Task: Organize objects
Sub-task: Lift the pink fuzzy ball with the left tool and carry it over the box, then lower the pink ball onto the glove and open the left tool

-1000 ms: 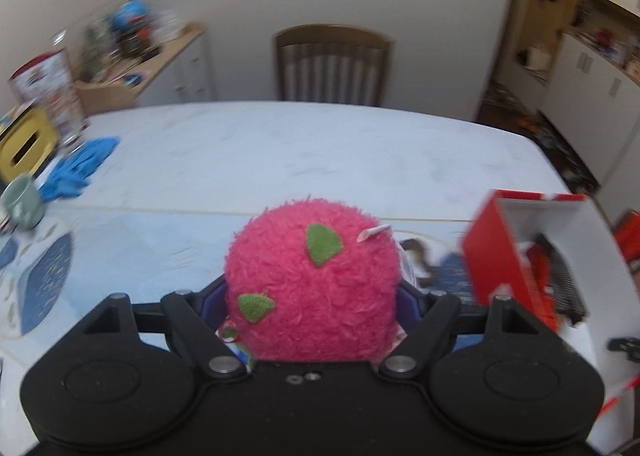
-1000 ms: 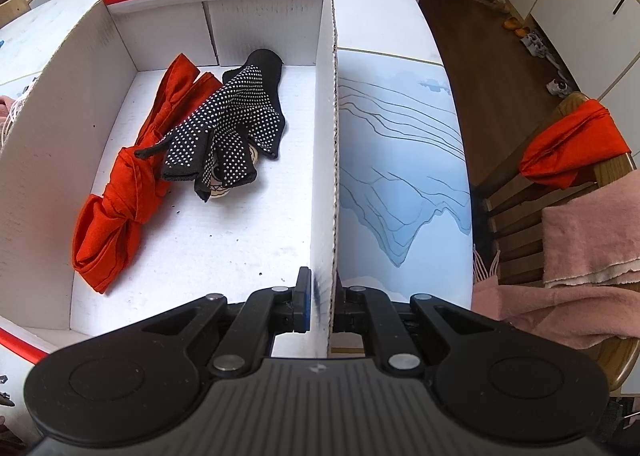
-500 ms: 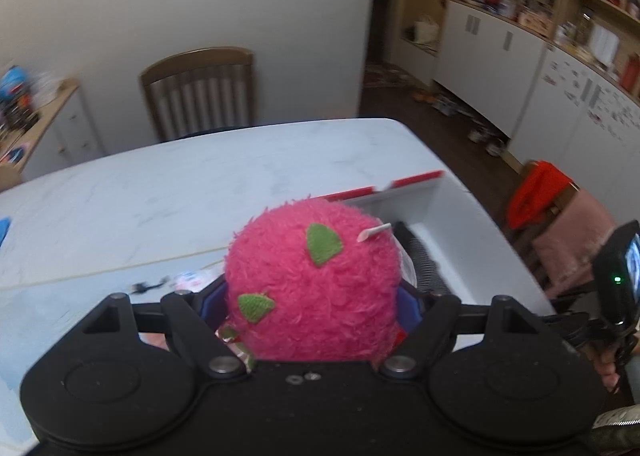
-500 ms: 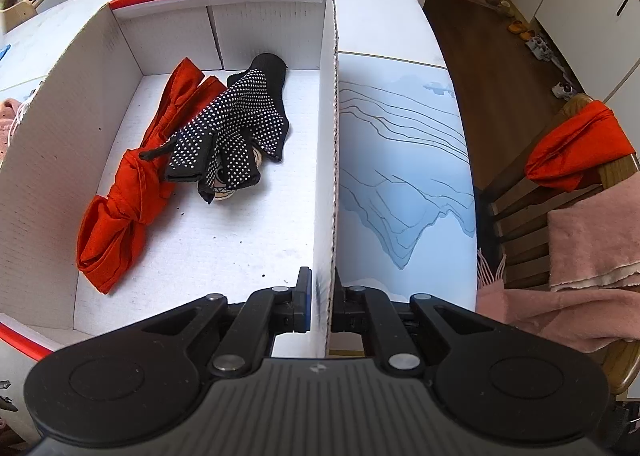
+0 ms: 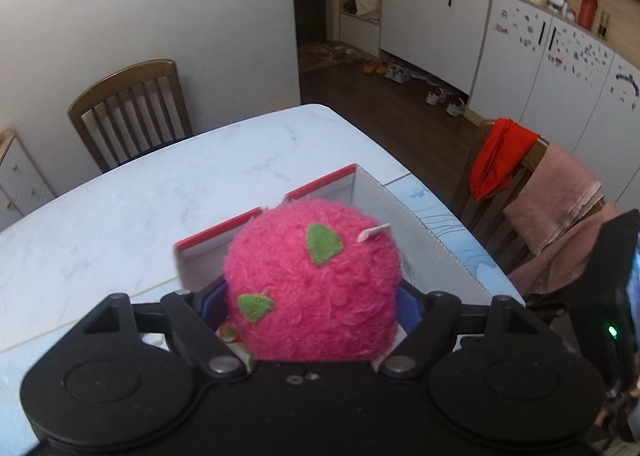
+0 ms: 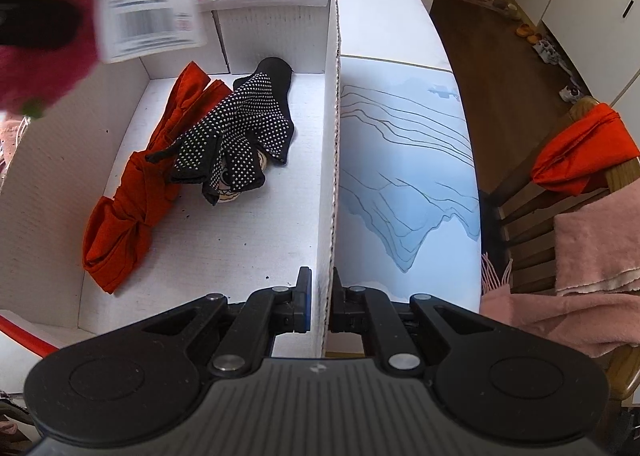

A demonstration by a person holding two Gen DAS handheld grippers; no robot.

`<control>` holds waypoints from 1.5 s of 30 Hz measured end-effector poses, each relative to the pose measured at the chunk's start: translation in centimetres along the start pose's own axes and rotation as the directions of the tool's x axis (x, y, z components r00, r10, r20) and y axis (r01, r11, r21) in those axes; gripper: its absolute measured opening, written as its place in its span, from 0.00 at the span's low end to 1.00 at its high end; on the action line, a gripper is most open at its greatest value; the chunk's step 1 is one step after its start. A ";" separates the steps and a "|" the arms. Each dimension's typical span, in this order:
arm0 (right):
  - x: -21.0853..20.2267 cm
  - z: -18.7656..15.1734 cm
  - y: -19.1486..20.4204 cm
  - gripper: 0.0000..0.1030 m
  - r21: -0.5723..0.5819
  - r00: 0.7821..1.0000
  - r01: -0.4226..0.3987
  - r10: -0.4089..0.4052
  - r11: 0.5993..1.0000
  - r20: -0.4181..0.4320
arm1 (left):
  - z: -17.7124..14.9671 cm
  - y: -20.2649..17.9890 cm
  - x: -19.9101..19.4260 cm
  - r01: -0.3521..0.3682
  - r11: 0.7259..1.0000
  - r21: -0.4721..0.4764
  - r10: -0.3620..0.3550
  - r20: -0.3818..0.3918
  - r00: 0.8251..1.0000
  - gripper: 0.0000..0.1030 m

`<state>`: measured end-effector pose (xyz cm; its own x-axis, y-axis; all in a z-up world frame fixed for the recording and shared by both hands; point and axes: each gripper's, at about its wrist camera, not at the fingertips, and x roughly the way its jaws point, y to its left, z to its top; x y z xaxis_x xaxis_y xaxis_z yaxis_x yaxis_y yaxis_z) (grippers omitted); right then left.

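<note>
The left gripper point(image 5: 312, 296) is clenched wide around a fuzzy pink round plush toy with green felt leaves point(image 5: 312, 288), held above the near-left corner of the white cardboard box with red rim point(image 6: 332, 136). The plush looks light, soft and squashy, so a grip across its middle suits it (its paper tag point(image 6: 148, 12) dangles loose). The right gripper point(image 6: 320, 304) pinches the box's thin right wall, jaws nearly together. Inside lie a crumpled red cloth point(image 6: 132, 196) and black dotted gloves point(image 6: 240, 136).
</note>
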<state>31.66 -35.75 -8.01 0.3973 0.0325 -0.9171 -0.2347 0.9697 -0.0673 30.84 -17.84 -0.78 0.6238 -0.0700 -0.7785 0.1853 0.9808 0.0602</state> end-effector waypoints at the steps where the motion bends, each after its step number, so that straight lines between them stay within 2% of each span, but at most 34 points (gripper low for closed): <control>1: 0.0 0.0 0.0 0.06 -0.002 1.000 -0.001 0.001 1.000 0.000 | 0.2 -0.3 0.6 -0.006 1.000 0.006 0.006 -0.008 1.000 0.76; 10: 0.0 -0.1 0.0 0.06 -0.028 1.000 -0.001 0.001 1.000 0.006 | 1.1 -2.6 5.8 0.016 0.996 0.090 -0.011 -0.057 0.998 0.76; 12: 0.1 -0.1 0.0 0.06 -0.035 1.000 0.001 0.000 0.999 0.005 | 1.2 -2.9 6.7 0.002 0.994 0.107 0.005 -0.068 0.998 0.76; 18: 0.0 0.0 0.1 0.06 -0.047 1.000 0.003 -0.002 0.999 0.007 | 1.7 -3.2 9.0 -0.029 0.991 0.133 0.042 -0.096 0.994 0.76; 28: 0.0 0.0 -0.1 0.06 -0.044 1.000 0.004 -0.004 0.999 0.002 | 1.2 -3.7 12.1 -0.005 0.987 0.159 0.033 -0.173 0.984 0.76; 33: 0.0 0.0 -0.2 0.06 -0.043 1.000 0.004 -0.004 0.999 0.002 | 1.0 -3.1 12.5 0.006 0.991 0.134 0.018 -0.179 0.984 0.77; 37: 0.0 0.0 -0.1 0.06 -0.042 1.000 0.008 -0.008 0.999 0.001 | 1.0 -2.9 12.3 0.006 0.991 0.133 0.017 -0.175 0.984 0.82; 45: 0.0 0.0 -0.1 0.06 -0.041 1.000 0.009 -0.009 0.999 0.001 | 1.2 -2.2 10.6 0.018 0.996 0.091 -0.007 -0.126 0.992 0.89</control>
<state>31.64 -35.81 -7.98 0.4006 0.0238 -0.9159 -0.2672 0.9592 -0.0920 37.95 -20.93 -8.41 0.5218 -0.0533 -0.8514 0.2654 0.9586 0.1027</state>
